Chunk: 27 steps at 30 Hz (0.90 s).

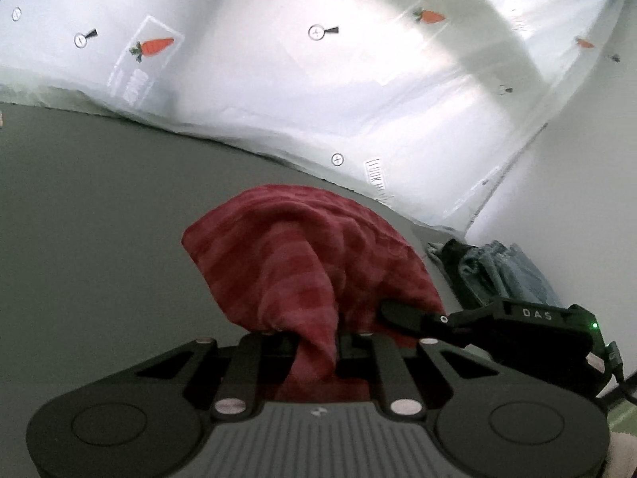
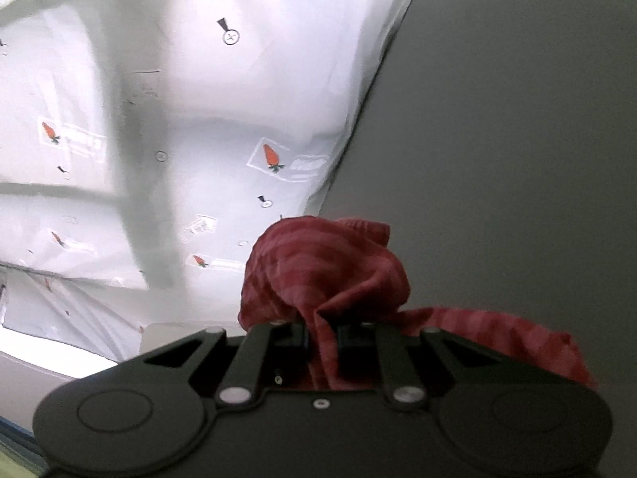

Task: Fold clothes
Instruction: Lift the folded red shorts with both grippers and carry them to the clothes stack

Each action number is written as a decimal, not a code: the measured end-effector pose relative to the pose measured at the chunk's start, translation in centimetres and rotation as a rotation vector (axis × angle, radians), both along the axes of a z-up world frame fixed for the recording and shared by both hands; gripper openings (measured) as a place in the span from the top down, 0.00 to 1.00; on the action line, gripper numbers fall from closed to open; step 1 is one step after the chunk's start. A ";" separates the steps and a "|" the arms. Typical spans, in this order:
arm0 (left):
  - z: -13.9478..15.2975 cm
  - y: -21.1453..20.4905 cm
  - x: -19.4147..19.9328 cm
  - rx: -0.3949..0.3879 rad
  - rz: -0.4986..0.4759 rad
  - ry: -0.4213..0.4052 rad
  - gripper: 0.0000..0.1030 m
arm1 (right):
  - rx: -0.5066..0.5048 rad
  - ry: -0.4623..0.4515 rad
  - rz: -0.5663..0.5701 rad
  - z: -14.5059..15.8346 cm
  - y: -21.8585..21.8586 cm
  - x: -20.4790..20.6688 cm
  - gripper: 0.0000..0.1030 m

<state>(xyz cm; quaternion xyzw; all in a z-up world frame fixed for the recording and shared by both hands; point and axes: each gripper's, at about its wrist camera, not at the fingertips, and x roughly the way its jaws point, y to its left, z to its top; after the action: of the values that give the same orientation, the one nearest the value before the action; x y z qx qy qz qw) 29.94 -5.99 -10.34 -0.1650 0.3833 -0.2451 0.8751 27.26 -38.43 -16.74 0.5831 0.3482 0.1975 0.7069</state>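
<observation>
The checked cloth hangs bunched between the jaws of the left gripper and the right gripper, above the mat. Behind the mat lies a carrot-print sheet. To the cloth's right, in the left wrist view, a pile of denim clothes sits by the wall.

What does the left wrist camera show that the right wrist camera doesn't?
Only the left wrist view shows the right gripper reaching in from the side, and a pile of denim clothes by the wall. Only the right wrist view shows a bright window-like area at lower left. Both show a red checked cloth clamped in a gripper, the carrot-print sheet and the grey surface.
</observation>
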 end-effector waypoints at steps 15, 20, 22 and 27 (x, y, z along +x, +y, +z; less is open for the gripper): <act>1.1 1.8 -4.8 0.069 -0.299 -0.035 0.86 | 0.131 0.094 -0.324 -0.1 4.4 -13.0 0.87; 1.0 -3.1 -5.5 0.087 -0.393 -0.046 0.86 | 0.166 0.094 -0.434 -0.9 1.0 -16.4 0.87; 1.1 -5.9 -5.7 0.109 -0.419 -0.065 0.86 | 0.174 0.089 -0.451 -1.3 -1.3 -16.9 0.87; 1.5 -14.3 -5.1 0.121 -0.416 -0.095 0.86 | 0.190 0.051 -0.443 -1.2 -8.8 -16.6 0.87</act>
<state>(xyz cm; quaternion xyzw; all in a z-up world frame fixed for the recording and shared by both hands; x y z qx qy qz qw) 24.80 -20.25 -8.85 -0.0180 0.3814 -0.4043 0.8311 10.70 -47.27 -17.94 0.7140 0.2095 0.0547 0.6658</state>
